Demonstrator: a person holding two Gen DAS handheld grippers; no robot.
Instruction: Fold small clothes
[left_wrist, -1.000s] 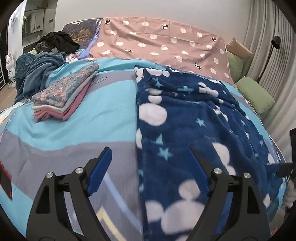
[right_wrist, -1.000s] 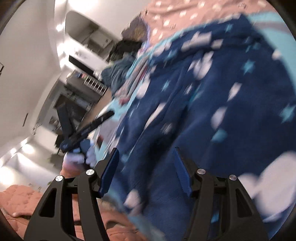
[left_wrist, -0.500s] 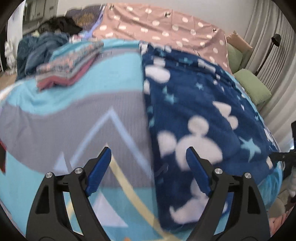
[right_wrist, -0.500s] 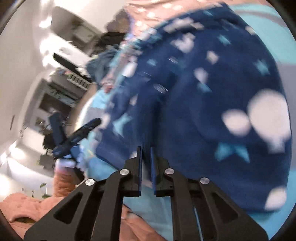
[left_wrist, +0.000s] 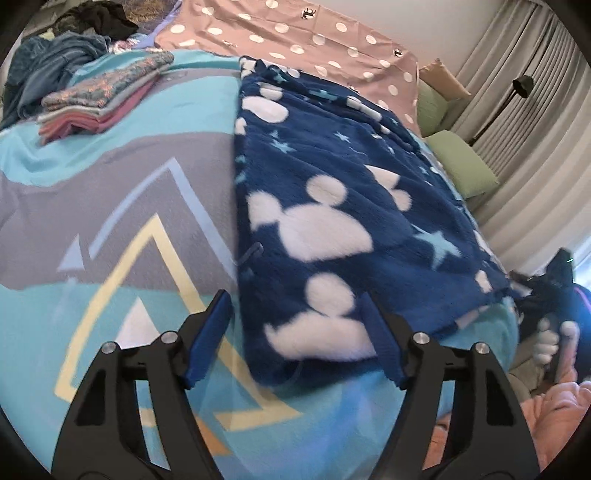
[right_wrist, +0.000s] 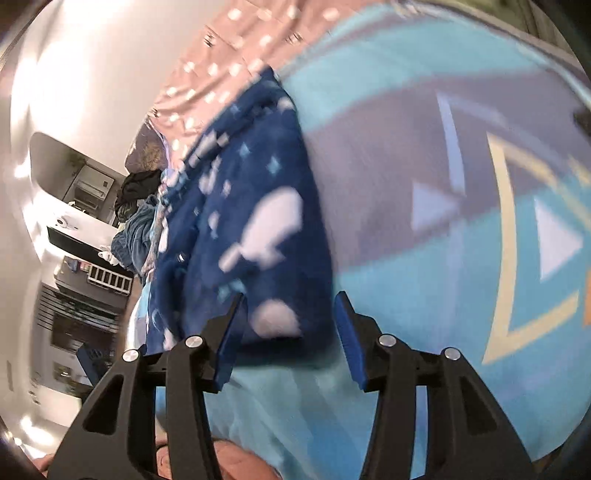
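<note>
While the dark blue fleece garment with white mouse-head shapes and pale stars (left_wrist: 343, 192) lies spread flat on the right half of the turquoise-and-grey bedspread with yellow triangle outlines (left_wrist: 122, 221), both tools come in at its near edge, most likely to pick up the two near corners for a fold. In the left wrist view the left gripper (left_wrist: 297, 338) has its blue-padded jaws apart and straddling the garment's near left corner; they have just been closing a little, yet the pads do not press the fleece. In the right wrist view the right gripper (right_wrist: 288, 334), which is blurred, stands apart as well, having just been opening, with the garment's near right corner (right_wrist: 273, 321) between its jaws and no visible pinch. From the left wrist view the right-hand tool shows at the far right edge, held in a person's hand (left_wrist: 554, 341) beside that corner. A neat stack of folded patterned and pink clothes (left_wrist: 99, 99) sits at the far left, probably finished pieces set out of the way, with a heap of unfolded dark clothes (left_wrist: 62, 62) beyond it near the pink polka-dot sheet (left_wrist: 295, 33).
</note>
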